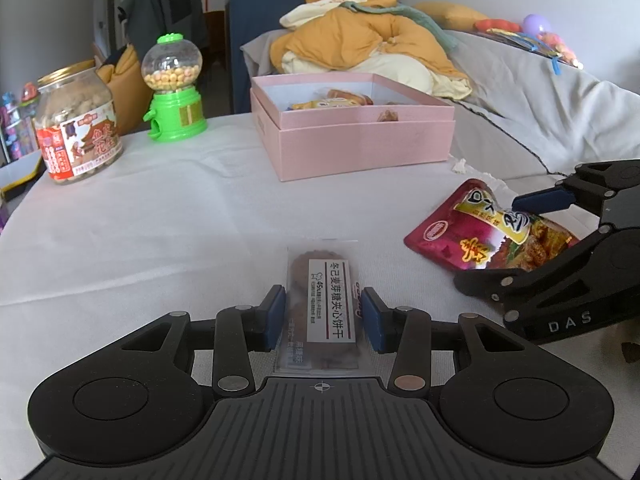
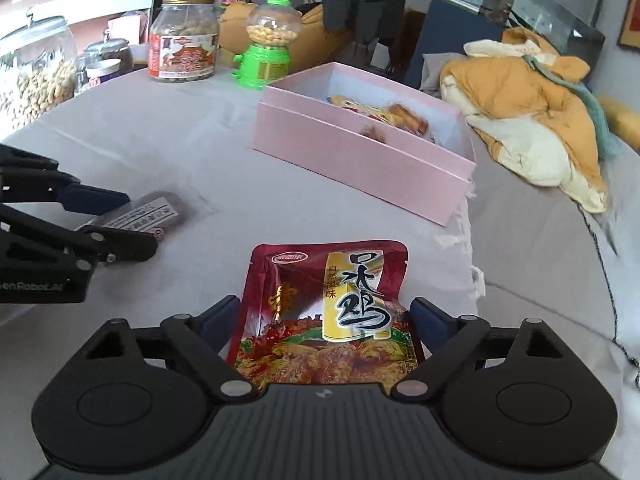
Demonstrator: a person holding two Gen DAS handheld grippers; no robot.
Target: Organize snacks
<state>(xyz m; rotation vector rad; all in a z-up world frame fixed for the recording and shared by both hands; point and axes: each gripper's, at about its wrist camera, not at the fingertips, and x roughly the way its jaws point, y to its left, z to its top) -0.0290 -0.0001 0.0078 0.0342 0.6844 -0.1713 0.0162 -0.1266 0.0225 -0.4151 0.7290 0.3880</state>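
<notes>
On the white tablecloth, the left gripper brackets a clear biscuit packet, its 2 blue pads touching the sides. The right gripper straddles a red chicken pouch, fingers spread alongside its edges; contact unclear. Beyond stands the pink box, holding snacks.

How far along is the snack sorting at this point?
Partly done: a few wrapped snacks already lie in the pink box. In hand: left gripper brackets the biscuit packet, right gripper brackets the red chicken pouch, both resting on the cloth. Left: boxing both.
</notes>
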